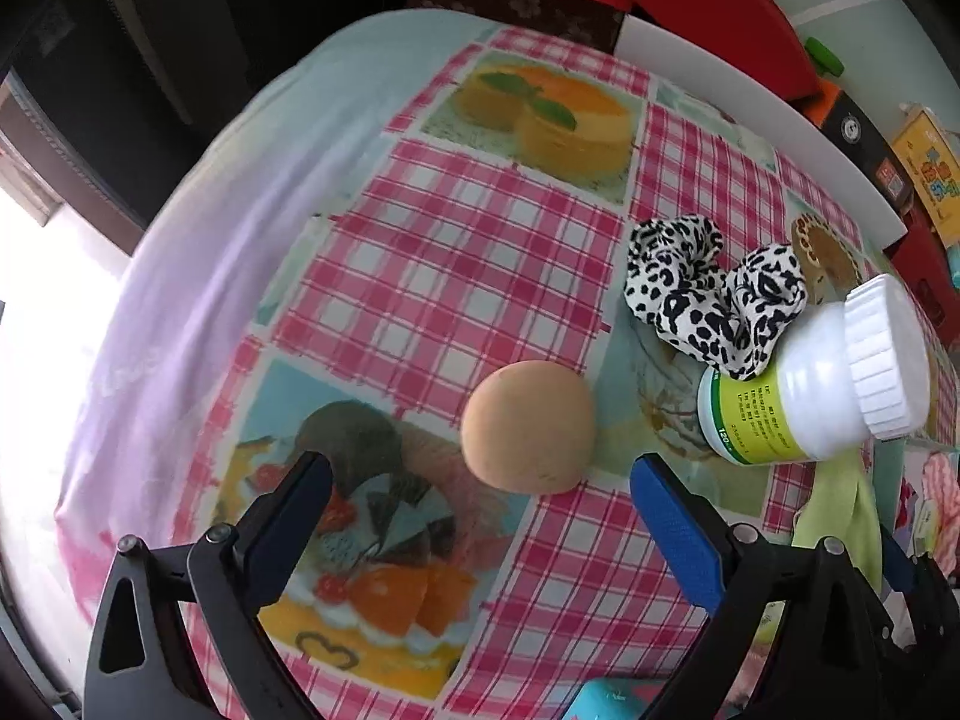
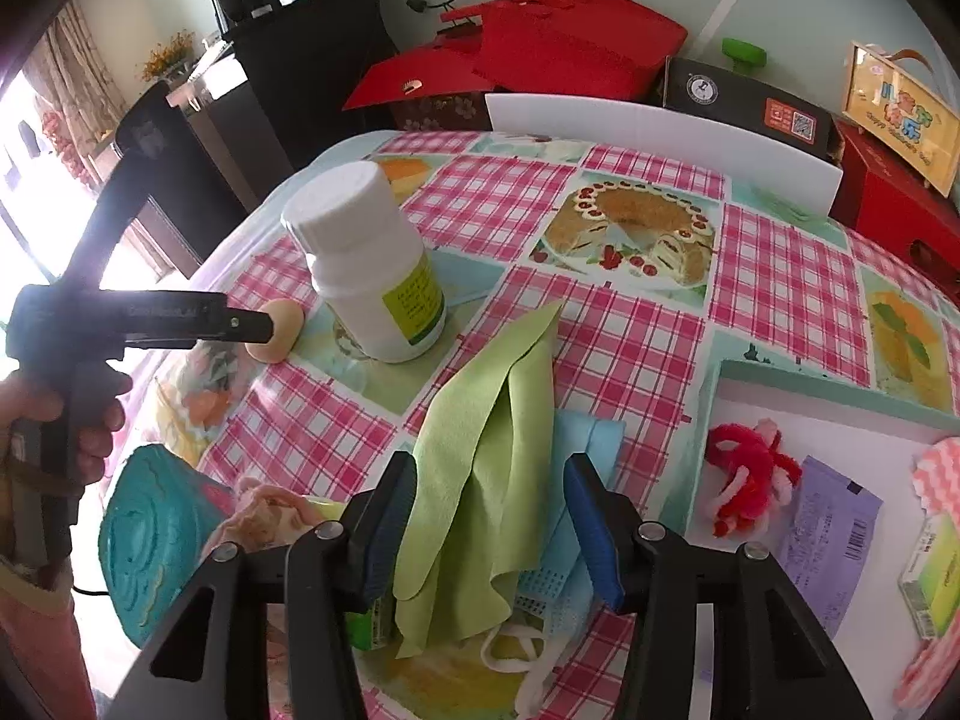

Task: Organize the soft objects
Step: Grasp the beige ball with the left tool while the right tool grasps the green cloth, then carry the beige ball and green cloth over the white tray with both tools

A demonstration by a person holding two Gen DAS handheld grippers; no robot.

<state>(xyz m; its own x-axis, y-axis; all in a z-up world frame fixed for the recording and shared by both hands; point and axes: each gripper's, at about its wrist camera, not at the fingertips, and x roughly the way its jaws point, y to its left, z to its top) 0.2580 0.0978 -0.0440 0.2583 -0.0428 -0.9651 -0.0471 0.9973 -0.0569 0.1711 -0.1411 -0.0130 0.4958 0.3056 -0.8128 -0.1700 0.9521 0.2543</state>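
We've got the left gripper (image 1: 480,471) wide apart over the beige puff (image 1: 528,426), right gripper (image 2: 489,519) straddling the green cloth (image 2: 480,450), not pinching yet.

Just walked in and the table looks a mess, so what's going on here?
A person is sorting soft things with two handheld grippers. The right gripper straddles a green cloth, its pads not yet pressing on it. The left gripper hangs open over a tan sponge puff beside a white bottle. A red pom-pom toy already lies on the white tray.
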